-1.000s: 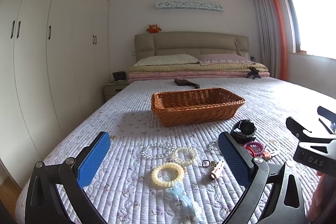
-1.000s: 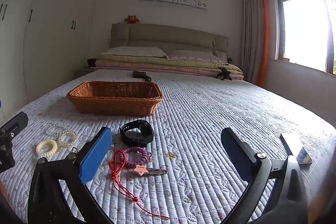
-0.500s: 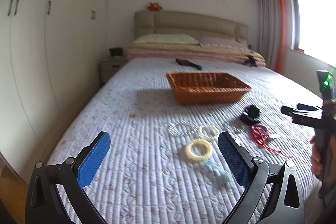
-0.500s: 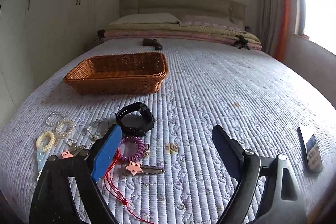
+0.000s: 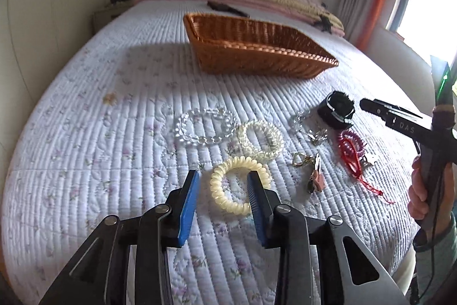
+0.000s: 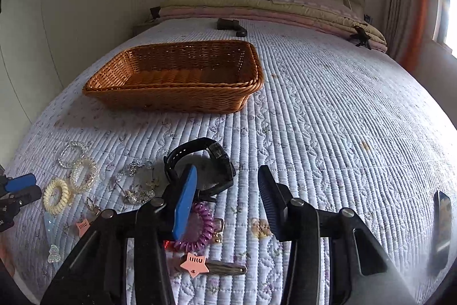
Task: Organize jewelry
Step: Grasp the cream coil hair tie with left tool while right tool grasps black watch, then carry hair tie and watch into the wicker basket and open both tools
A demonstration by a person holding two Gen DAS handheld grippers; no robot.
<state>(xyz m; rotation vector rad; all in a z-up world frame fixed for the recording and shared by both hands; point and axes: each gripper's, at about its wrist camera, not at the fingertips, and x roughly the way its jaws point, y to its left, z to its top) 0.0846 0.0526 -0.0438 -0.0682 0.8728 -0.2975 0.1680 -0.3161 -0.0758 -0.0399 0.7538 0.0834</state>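
Basket (image 6: 177, 79) at twelve o'clock apparently empty; all jewelry remains on the bed (image 6: 328, 119). My left hand-held gripper (image 5: 224, 187) half-open astride the cream hair tie (image 5: 240, 185); right hand-held gripper (image 6: 227, 190) open, empty.

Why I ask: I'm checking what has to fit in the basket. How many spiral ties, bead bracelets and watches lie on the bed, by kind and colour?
cream spiral tie: 1
clear spiral tie: 1
purple spiral tie: 1
clear bead bracelet: 1
black watch: 1
Total: 5
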